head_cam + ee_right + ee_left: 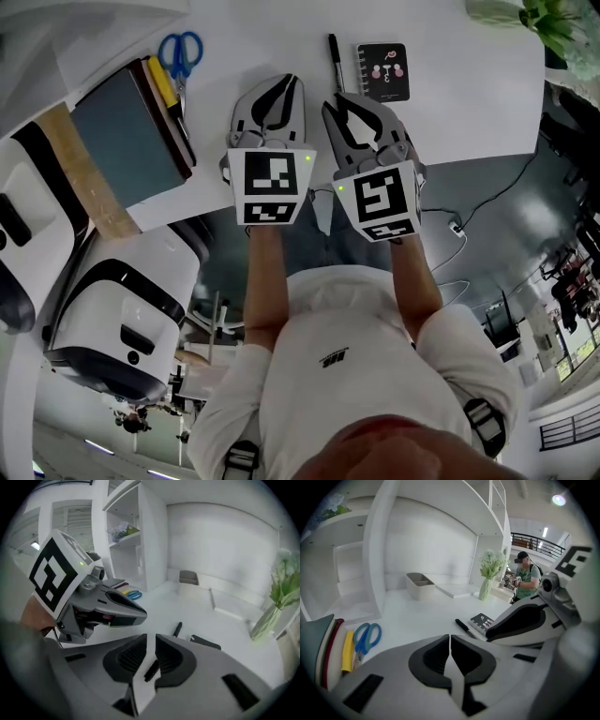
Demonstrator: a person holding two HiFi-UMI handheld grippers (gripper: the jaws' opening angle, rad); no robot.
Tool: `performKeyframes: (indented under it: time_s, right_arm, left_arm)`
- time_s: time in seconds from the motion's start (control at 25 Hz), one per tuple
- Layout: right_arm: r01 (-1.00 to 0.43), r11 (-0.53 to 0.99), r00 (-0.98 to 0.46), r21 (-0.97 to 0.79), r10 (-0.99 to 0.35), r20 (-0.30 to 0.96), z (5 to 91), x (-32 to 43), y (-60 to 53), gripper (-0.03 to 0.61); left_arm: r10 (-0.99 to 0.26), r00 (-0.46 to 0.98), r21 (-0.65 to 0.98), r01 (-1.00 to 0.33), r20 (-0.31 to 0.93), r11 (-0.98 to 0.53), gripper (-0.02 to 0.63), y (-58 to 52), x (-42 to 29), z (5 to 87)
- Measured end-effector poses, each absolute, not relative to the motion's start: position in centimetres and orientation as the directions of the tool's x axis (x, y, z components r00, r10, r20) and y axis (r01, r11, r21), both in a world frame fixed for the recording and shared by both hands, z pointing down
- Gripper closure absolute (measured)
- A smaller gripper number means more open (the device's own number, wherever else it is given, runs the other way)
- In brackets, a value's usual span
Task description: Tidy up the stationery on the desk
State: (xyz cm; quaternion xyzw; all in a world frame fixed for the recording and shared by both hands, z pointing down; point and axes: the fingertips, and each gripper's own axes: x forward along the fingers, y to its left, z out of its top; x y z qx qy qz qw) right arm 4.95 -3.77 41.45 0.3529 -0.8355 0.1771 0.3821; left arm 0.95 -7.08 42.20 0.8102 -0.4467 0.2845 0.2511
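Entry: desk tidy, barely begun by my judgement, nothing yet carried. Loose on the desk (469,103): one black pen (334,54), one small spiral notebook (382,71) just beside it. At the left: blue scissors (180,52) and a yellow item (161,82) lying along a grey book (127,131). Grey tray (419,584) at the back; I cannot see into it. My left tool (450,637): jaws together, empty. My right tool (151,637): jaws slightly apart above the pen's near end, not clamped.
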Motion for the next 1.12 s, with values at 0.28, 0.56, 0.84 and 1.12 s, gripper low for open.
performKeyframes:
  time_s: [0.28,0.56,0.84,1.12]
  right_arm:
    - [-0.653,0.757,-0.516,-0.021,-0.424,0.744,41.1,-0.5,-3.9,0.537]
    - [-0.575,0.818,-0.566,-0.01,-0.389,0.727,41.1,-5.5,-4.5,0.537]
    - [-0.536,0.844,-0.592,0.012,-0.386,0.708,41.7,-9.4,-6.2,0.537]
    - [-0.482,0.873,-0.61,0.076,-0.396,0.686,42.0,-12.0,-9.5,0.537]
  left_arm:
    - [-0.647,0.365,0.138,-0.917,0.669,-0.374,0.614,-6.0,-4.8,41.1]
    - [-0.699,0.281,0.126,-0.956,0.657,-0.265,0.614,-5.2,-9.7,40.5]
    - [-0.732,0.266,0.172,-0.964,0.627,-0.203,0.614,-4.8,-11.5,40.0]
    - [-0.789,0.215,0.19,-0.974,0.575,-0.127,0.614,-4.9,-13.3,37.7]
